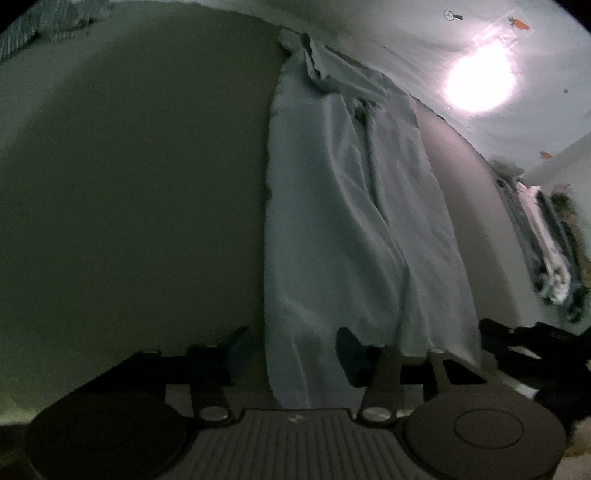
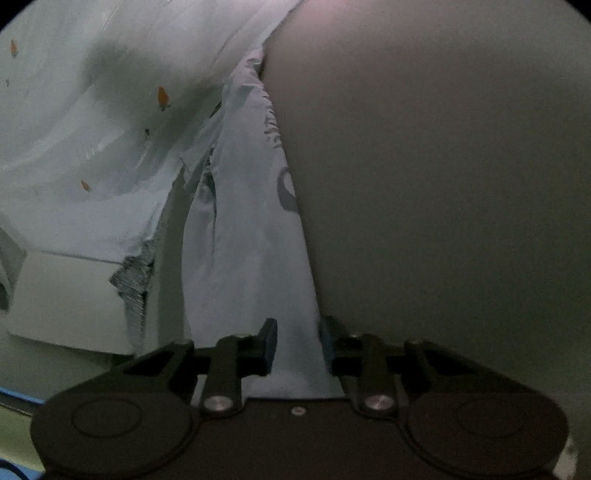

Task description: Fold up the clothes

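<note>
The pale blue-grey cloth garment point(image 1: 343, 206) lies in a long wrinkled strip across the plain grey-brown desk point(image 1: 129, 184). The left tool point(image 1: 291, 350) and right tool point(image 2: 297, 343) each straddle one end, fingers apart. Both should clamp together, then lift evenly.

The garment point(image 1: 347, 206) lies on the table point(image 1: 140, 192) as a long strip running away from the left gripper point(image 1: 291, 350). Its near end lies between that gripper's fingers. Left of the garment the table is bare; right of the garment, at the table's edge, sits a pile of clothes point(image 1: 546, 236). Beyond the garment's far end lies a printed sheet point(image 1: 406, 33).
</note>
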{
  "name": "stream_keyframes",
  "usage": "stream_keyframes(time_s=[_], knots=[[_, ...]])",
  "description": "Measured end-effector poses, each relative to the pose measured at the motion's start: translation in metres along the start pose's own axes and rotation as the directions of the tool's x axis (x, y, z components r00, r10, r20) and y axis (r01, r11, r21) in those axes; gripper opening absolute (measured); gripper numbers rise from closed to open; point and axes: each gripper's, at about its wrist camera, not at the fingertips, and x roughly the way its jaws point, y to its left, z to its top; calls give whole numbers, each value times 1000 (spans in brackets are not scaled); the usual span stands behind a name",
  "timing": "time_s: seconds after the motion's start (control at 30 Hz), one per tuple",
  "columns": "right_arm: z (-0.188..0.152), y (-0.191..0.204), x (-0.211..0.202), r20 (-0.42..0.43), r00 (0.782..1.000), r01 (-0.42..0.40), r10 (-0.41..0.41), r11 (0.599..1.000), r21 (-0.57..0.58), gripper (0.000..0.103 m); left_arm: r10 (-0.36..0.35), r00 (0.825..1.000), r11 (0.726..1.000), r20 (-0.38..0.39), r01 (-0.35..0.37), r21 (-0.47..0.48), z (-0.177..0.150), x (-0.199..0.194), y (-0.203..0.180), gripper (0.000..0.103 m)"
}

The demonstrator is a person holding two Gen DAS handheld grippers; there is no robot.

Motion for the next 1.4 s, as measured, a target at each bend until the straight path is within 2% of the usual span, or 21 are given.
stream_keyframes(time_s=[0.17, 0.27, 0.47, 0.53, 0.6, 0.73, 0.8, 1.0, 1.2, 1.3, 1.33, 1.4], knots=[[-12, -17, -8, -13, 998, -59, 61, 994, 93, 25, -42, 998, 998, -47, 40, -50, -21, 1, 4, 43], [-18, -21, -12, -25, 997, -70, 73, 992, 109, 25, -94, 993, 993, -74, 88, -79, -26, 7, 7, 43], [-24, -10, -16, -50, 999, -9, 11, 999, 32, 24, -118, 989, 989, -93, 109, -103, -31, 18, 6, 42], [-23, -4, -14, -62, 998, 12, -13, 1000, -12, 24, -116, 989, 987, -93, 104, -121, -31, 20, 7, 33], [-21, 3, -12, -80, 996, 40, -44, 998, -56, 24, -94, 990, 987, -107, 78, -144, -31, 22, 10, 15], [-22, 9, -11, -111, 987, 109, -120, 989, -103, 24, -106, 989, 979, -105, 85, -185, -33, 21, 16, 12], [-23, 6, -10, -133, 978, 150, -163, 983, -102, 29, -106, 989, 979, -104, 85, -186, -34, 20, 16, 12], [-22, -17, -11, -142, 986, 88, -82, 995, 37, 31, -85, 990, 988, -113, 70, -135, -30, 22, 9, 15], [-23, -27, 2, -188, 982, 50, -27, 992, 117, 29, -89, 989, 986, -122, 70, -153, -28, 27, 10, 14], [-23, -29, 0, -189, 982, 46, -23, 992, 118, 19, -96, 988, 984, -124, 75, -164, -29, 25, 12, 10], [-24, -23, -4, -182, 983, 17, -1, 996, 87, 12, -108, 986, 980, -123, 85, -180, -29, 23, 12, 9], [-24, -12, -11, -168, 985, -42, 45, 999, 22, 10, -188, 978, 962, -91, 165, -217, -27, 11, 13, 8]])
